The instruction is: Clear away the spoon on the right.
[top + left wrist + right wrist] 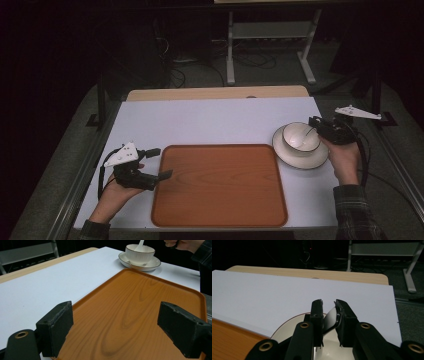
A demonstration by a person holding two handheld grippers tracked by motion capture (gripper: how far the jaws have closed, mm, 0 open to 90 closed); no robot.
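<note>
**Spoon pinched over the bowl at the right of the desk**

The spoon [306, 136] is white and glossy, with its scoop down inside the bowl [300, 137] and its handle rising toward the right. In the right gripper view the handle [331, 319] is a pale, curved strip caught between the two black jaws. The bowl is white with fine ribbing on its side and a dark line at the rim, and it stands on a white saucer [286, 151] with the same dark edge. Both sit at the right side of the desk [210, 120], just beside the tray's right edge.

The right gripper [315, 123] reaches in from the right, just above the bowl's rim, its jaws pinching the spoon handle. The right hand [344, 156] holds it from below and behind, the forearm in a checked sleeve [356, 210] coming up from the bottom edge.

The left gripper [162, 162] is at the tray's left edge with its jaws spread wide and nothing between them; the left gripper view shows them hanging low over the tray's surface. The left hand [117, 187] rests at the desk's near left.

The tray [220, 185] is orange-brown with a wood grain, rounded corners and a raised rim, lying flat in the middle of the desk, bare. The desk is covered with a white sheet, with a strip of pale wood at its far edge.
</note>
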